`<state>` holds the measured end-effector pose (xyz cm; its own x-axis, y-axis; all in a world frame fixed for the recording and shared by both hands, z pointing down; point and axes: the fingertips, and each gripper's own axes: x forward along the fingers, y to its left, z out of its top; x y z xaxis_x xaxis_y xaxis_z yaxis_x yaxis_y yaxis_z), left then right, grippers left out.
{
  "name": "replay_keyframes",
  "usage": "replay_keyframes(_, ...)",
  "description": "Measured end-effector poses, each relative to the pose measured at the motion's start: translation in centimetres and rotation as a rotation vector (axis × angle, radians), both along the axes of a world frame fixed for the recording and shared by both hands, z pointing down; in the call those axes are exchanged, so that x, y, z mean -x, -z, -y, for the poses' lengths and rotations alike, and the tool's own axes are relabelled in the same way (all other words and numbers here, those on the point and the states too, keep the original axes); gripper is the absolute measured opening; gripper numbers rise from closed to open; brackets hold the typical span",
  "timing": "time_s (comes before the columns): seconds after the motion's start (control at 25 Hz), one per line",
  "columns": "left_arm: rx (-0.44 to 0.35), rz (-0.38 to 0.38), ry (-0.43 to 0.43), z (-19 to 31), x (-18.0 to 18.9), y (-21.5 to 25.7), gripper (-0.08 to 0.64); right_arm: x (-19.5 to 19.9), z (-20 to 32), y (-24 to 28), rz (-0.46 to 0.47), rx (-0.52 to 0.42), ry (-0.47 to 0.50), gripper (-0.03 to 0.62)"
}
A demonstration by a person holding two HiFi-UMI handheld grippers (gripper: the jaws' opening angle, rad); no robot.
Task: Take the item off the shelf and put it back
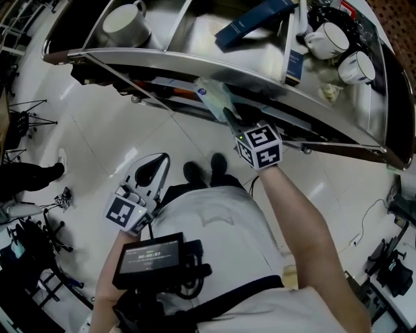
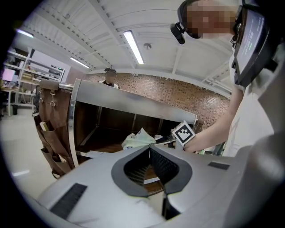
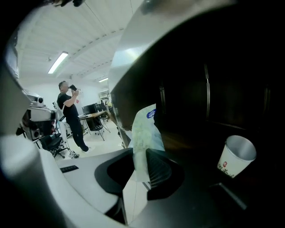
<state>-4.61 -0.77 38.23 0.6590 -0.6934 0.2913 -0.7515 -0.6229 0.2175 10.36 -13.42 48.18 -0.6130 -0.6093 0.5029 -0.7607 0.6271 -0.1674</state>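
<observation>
A pale green packet (image 1: 213, 97) sticks out from under the edge of the metal shelf unit (image 1: 260, 73). My right gripper (image 1: 229, 117) is at that lower shelf opening, shut on the packet's near end. In the right gripper view the packet (image 3: 144, 131) rises upright from between the jaws of the right gripper (image 3: 141, 155), in front of the dark shelf interior. My left gripper (image 1: 155, 166) hangs low over the floor, away from the shelf, shut with nothing in it. The left gripper view shows the closed left gripper (image 2: 149, 148), and beyond it the packet (image 2: 137, 139) and the right gripper's marker cube (image 2: 183, 132).
The top shelf holds white mugs (image 1: 123, 19) (image 1: 328, 39) (image 1: 356, 65) and a dark blue box (image 1: 253, 23). A white paper cup (image 3: 236, 156) lies tilted inside the lower shelf, right of the packet. A brown hanging organiser (image 2: 51, 129) is on the shelf's side. A person (image 3: 71, 116) stands far off.
</observation>
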Motion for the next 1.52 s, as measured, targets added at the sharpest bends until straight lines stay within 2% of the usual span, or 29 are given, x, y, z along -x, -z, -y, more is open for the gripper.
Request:
replay_keyframes(0.24,-0.045,-0.005,0.008,-0.1,1.4,1.3,0.011,3.2,-3.9,3.8,0.052,-0.032,0.116,0.066)
replay_keyframes(0.44,-0.036,-0.021,0.07,0.3,3.4,3.0,0.012,6.6,-6.6,8.4,0.113,-0.072,0.227,0.064)
replay_keyframes(0.6,-0.054,-0.001,0.034,0.3,3.7,5.2,0.011,9.2,-8.0,12.3,0.16,-0.114,0.304,0.064)
replay_keyframes(0.76,-0.073,-0.002,0.038,0.2,4.6,6.8,0.011,11.3,-9.0,16.0,0.204,-0.159,0.372,0.064)
replay_keyframes(0.88,-0.084,-0.014,0.042,0.0,5.0,8.1,0.011,12.3,-9.2,18.1,0.249,-0.178,0.397,0.064)
replay_keyframes(1.16,-0.122,-0.008,0.015,-0.1,4.8,10.3,0.011,13.5,-9.9,20.7,0.262,-0.174,0.438,0.064)
replay_keyframes(1.52,-0.13,-0.036,-0.002,0.0,5.0,10.2,0.011,13.1,-9.5,20.5,0.262,-0.178,0.412,0.063)
